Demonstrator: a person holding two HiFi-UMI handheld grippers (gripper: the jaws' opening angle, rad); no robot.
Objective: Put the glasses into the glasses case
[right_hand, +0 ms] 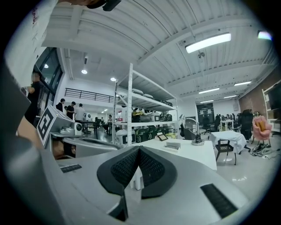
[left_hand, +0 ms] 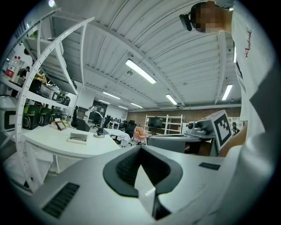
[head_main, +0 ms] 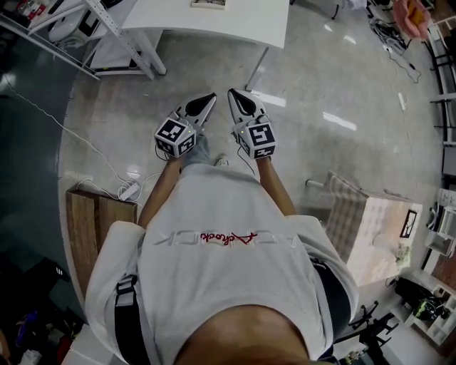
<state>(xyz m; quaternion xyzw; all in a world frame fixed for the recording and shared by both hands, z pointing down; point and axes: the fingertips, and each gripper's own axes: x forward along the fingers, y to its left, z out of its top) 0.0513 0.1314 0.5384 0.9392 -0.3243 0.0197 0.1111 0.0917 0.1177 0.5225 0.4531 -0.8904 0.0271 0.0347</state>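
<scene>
White table (left_hand: 52, 145), small flat object (left_hand: 77, 138) well beyond closed fingers (head_main: 201, 108)

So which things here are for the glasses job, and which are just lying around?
For the job: left gripper, right gripper, both shut and empty; white table; flat box on it, maybe the case. No glasses in sight.
Lying about: shelves, pink chair, power strip, wooden board.

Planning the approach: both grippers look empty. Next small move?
Probably step toward the white table. The left gripper and right gripper are both shut and empty, held out in front, and the table is some way ahead.
</scene>
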